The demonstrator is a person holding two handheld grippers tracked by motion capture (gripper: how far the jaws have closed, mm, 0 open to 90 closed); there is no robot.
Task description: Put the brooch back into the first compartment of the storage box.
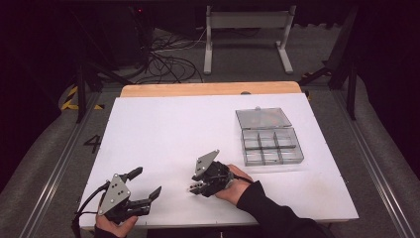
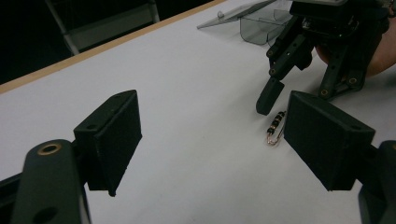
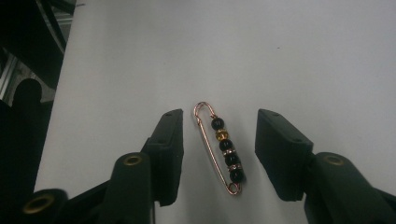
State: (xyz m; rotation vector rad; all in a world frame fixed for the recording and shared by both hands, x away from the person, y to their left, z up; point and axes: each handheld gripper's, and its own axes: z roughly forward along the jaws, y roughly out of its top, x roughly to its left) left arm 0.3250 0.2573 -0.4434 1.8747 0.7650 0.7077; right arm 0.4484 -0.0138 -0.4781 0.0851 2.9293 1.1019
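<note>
1. Nearest the person, the left gripper (image 1: 147, 183) sits at the front left corner of the white surface (image 1: 163, 134), held by a hand at the very edge. Its jaws stand wide apart with nothing between them.
2. A little farther in and to the right, the right gripper (image 1: 190, 189) is held low over the surface, its jaws pointing left toward the other gripper. A dark sleeve (image 1: 277, 213) runs from the bottom edge up to the hand holding it.
3. In the right gripper view, a beaded safety pin (image 3: 220, 148) lies flat on the surface between the two jaws. The jaws are partly open; there is a clear gap on each side of the pin, so neither pad touches it.
4. The pin is copper-coloured, with black beads and one golden bead strung along it. In the left gripper view it lies just below the right gripper's jaw tip.
5. Farther back on the right, well apart from the pin, a clear compartment box (image 1: 272, 148) stands with its lid (image 1: 262, 118) folded open behind it.
6. A wooden edge (image 1: 210, 89) runs along the far side.
</note>
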